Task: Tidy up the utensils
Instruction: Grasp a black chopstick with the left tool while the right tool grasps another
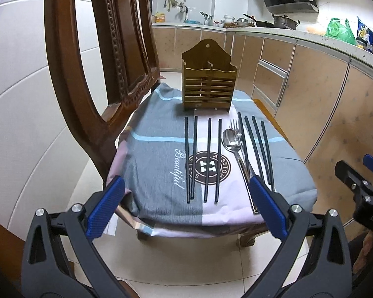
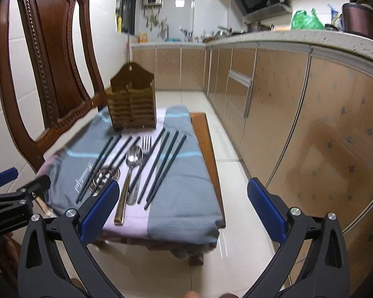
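Observation:
A slatted wooden utensil holder (image 1: 208,84) (image 2: 131,104) stands upright at the far end of a cloth-covered chair seat (image 1: 156,129) (image 2: 186,173). In front of it lie several black chopsticks in a left group (image 1: 207,159) (image 2: 98,168) and a right group (image 1: 266,149) (image 2: 165,171). A steel spoon (image 1: 231,140) (image 2: 134,156) and a fork (image 1: 234,124) (image 2: 146,141) lie between the groups. My left gripper (image 1: 185,186) (image 2: 25,177) hovers open at the seat's near edge, holding nothing. My right gripper (image 2: 182,188) (image 1: 355,164) is open and empty beside it.
A carved wooden chair back (image 1: 107,49) (image 2: 52,62) rises at the left of the seat. Kitchen cabinets (image 1: 310,99) (image 2: 285,99) under a cluttered counter run along the right. White tiled floor (image 2: 211,260) lies below and between.

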`<control>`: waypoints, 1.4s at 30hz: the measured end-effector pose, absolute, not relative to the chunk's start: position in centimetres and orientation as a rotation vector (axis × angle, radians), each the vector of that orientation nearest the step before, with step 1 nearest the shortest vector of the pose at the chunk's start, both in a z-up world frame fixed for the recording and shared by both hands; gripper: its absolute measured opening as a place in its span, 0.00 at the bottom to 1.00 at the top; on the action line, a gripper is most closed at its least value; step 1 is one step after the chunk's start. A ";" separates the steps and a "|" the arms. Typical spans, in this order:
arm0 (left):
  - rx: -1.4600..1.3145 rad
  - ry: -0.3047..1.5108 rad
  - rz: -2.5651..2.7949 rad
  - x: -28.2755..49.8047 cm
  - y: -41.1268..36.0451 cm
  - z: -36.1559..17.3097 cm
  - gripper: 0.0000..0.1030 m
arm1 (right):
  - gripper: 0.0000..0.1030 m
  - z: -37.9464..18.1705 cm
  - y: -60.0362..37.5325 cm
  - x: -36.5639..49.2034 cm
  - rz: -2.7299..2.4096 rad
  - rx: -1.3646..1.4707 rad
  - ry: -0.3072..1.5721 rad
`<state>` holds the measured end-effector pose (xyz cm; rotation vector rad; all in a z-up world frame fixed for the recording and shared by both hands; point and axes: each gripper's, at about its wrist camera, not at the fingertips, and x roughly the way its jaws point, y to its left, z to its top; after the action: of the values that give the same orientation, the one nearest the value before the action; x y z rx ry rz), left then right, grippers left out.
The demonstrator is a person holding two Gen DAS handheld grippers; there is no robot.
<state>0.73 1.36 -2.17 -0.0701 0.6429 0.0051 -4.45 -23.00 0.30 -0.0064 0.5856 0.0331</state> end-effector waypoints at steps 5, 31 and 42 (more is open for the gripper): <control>-0.031 0.663 -0.020 3.1 0.8 -0.4 0.96 | 0.98 2.9 -23.9 -1.0 0.043 0.013 0.597; -0.006 0.906 -0.036 26.9 1.1 -7.6 0.72 | 0.50 -6.8 -23.2 21.5 -0.008 0.037 0.896; -0.055 0.982 -0.019 30.0 1.5 -10.4 0.57 | 0.27 -9.1 -21.4 24.6 -0.027 -0.033 0.953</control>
<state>30.02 1.53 -10.35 -0.0547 0.9820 -0.0191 24.58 -21.39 -9.10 -0.0328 0.9531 -0.0266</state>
